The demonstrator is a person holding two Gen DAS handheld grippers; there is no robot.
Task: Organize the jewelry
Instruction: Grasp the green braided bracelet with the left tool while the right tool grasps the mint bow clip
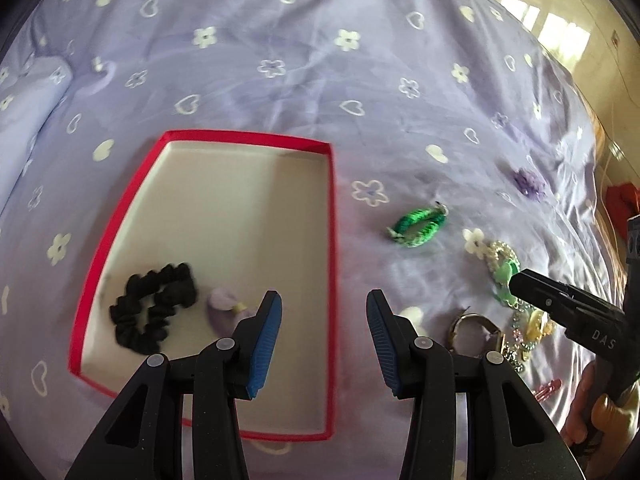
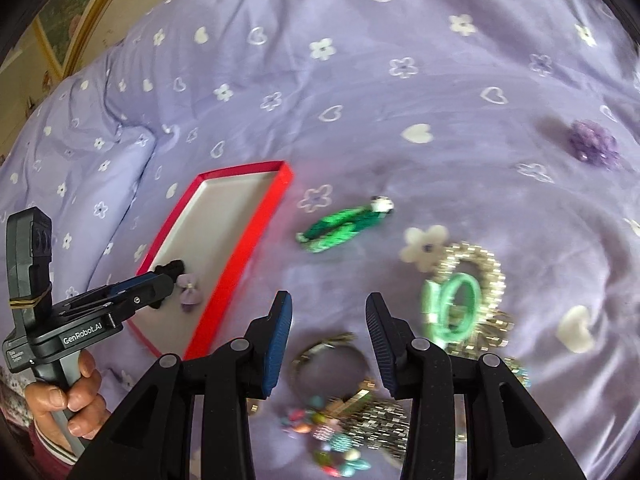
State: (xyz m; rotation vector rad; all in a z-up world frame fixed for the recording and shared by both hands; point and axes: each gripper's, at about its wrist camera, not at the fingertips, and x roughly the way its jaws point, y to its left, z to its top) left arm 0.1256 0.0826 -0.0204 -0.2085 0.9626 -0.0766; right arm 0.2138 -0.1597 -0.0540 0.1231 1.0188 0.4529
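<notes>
Blue-padded jaws of both the left gripper (image 1: 324, 316) and right gripper (image 2: 329, 320) stand apart, gripping nothing, tilted down over the bed. A black scrunchie (image 1: 154, 306) lies in the red-rimmed tray (image 1: 240, 136); a green woven bracelet (image 2: 340, 226) lies on the purple sheet (image 2: 360, 80) beside it

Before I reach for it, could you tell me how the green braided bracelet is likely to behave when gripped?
The green bracelet looks woven from cord, so probably soft and light. It lies flattened on the bedspread, so it may sag from the pads. Its braided surface should resist slipping.
</notes>
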